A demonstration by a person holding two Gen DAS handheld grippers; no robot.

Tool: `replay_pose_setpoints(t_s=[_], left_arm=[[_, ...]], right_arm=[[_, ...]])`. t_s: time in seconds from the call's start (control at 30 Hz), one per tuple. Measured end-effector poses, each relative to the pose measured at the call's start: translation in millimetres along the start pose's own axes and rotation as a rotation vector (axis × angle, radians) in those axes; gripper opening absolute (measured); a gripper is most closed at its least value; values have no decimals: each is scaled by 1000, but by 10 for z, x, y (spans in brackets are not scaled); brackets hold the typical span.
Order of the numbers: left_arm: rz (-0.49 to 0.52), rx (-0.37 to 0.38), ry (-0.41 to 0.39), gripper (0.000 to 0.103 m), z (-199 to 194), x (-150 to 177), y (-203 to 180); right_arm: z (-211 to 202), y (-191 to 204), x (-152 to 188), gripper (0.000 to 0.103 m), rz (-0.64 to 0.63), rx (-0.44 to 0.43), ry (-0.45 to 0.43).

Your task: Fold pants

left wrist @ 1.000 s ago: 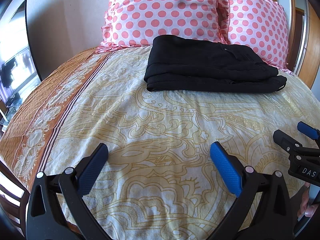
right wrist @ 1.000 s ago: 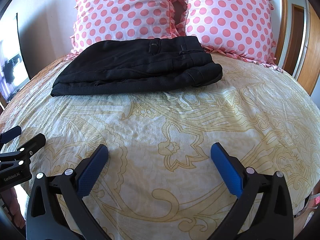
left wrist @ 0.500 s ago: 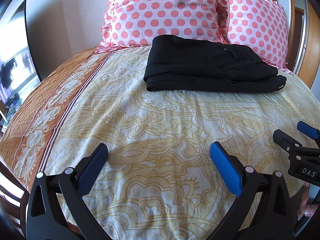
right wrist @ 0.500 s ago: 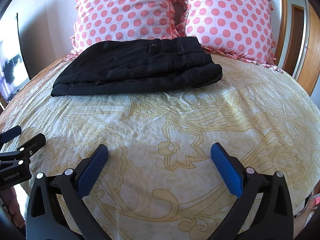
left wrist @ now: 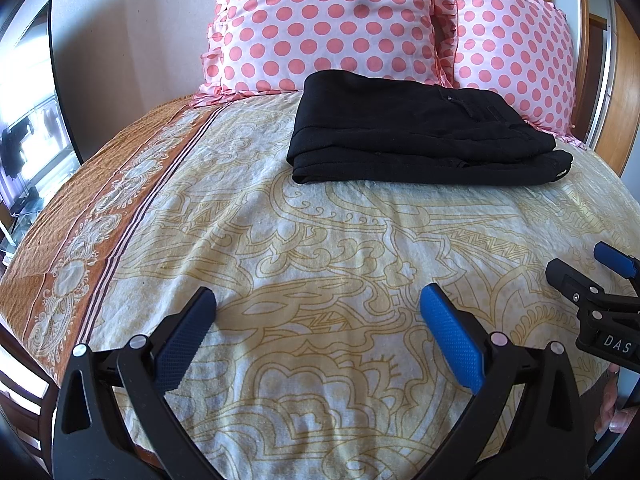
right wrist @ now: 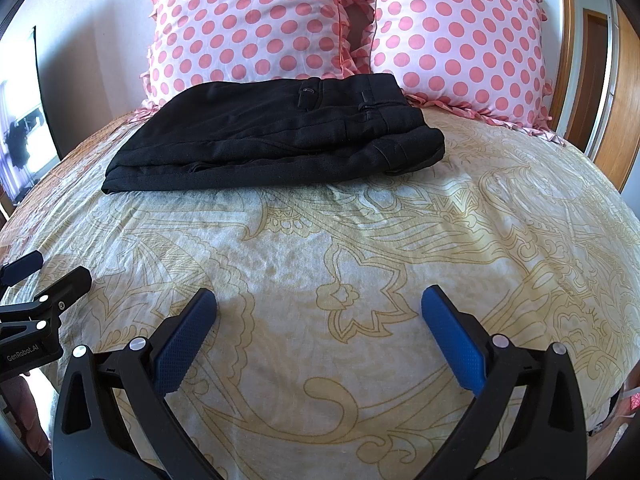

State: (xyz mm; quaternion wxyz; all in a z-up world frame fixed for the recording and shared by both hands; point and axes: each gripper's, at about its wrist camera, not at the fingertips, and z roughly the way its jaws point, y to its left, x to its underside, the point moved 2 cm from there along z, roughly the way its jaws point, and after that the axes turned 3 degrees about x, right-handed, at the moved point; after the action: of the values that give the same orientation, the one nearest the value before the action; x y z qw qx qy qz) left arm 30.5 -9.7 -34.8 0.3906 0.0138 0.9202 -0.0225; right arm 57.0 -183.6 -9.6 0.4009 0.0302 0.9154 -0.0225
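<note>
Black pants [left wrist: 416, 136] lie folded into a flat stack on the bed, close to the pillows; they also show in the right wrist view [right wrist: 280, 136]. My left gripper [left wrist: 318, 300] is open and empty, low over the bedspread well short of the pants. My right gripper [right wrist: 320, 300] is open and empty, likewise well short of them. Each gripper shows at the edge of the other's view: the right one [left wrist: 592, 276] and the left one [right wrist: 44, 276].
Two pink polka-dot pillows [left wrist: 328, 20] [right wrist: 456, 36] stand behind the pants. The yellow patterned bedspread [left wrist: 320, 240] has an orange border [left wrist: 80, 216] along its left side. A wooden door frame [right wrist: 624, 80] is at the right, a wall at the left.
</note>
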Motion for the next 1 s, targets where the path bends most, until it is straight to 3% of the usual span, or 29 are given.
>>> replay_pose_setpoints(t_s=[1.0], left_arm=[[17, 26, 33, 101, 14, -44, -1]], right_arm=[[10, 21, -9, 102, 4, 5, -2]])
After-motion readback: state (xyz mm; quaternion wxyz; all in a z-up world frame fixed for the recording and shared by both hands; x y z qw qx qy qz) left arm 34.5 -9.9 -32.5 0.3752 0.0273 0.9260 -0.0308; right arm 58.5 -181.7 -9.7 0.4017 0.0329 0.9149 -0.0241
